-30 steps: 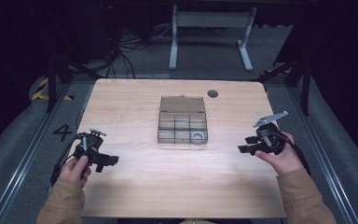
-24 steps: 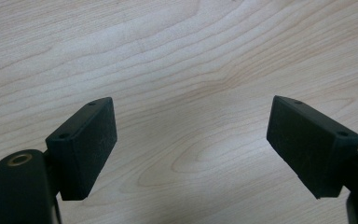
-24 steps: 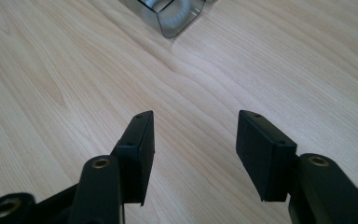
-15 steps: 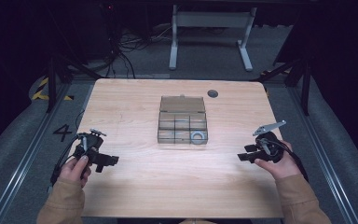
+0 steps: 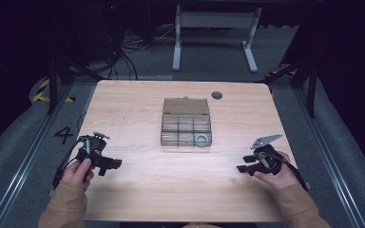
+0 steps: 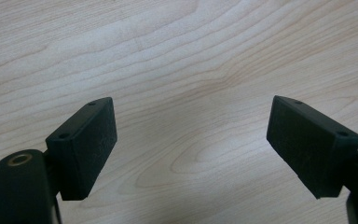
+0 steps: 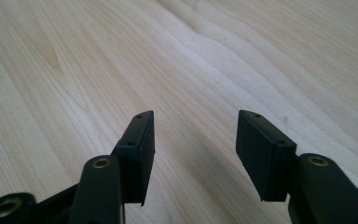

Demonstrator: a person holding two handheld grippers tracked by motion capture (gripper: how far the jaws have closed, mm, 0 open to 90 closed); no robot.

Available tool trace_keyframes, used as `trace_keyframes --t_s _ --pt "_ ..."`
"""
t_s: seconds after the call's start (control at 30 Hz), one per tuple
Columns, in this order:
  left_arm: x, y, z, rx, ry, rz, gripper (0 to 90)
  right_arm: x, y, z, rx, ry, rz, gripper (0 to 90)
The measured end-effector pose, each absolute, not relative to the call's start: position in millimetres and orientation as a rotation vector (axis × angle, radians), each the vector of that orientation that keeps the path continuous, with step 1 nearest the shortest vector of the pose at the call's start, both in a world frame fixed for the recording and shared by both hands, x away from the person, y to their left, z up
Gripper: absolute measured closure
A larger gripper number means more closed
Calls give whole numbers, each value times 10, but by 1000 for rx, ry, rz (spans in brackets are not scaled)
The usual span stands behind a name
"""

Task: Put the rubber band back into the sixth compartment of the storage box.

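At the near edge of the table, I am holding my left gripper and right gripper low, jaws spread and empty, ready to reach in. The box is sitting mid-table between them, well apart from both, lid open, a ring in its front right compartment.

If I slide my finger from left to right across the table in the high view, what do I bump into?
Left gripper → clear compartment box with a ring in its near right corner → right gripper. A small dark round disc sits far back, between the box and the right gripper.
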State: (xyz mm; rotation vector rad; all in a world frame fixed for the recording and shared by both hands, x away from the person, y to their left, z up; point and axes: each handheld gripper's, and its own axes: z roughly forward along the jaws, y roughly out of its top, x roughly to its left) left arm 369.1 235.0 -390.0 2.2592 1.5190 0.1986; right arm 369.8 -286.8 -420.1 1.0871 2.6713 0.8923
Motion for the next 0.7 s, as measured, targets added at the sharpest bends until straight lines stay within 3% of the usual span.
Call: trace_keyframes --t_s 0.7 --pt "3689 2354 -3897 2257 1516 198 166 3509 -2609 -4423 947 2731 842 473"
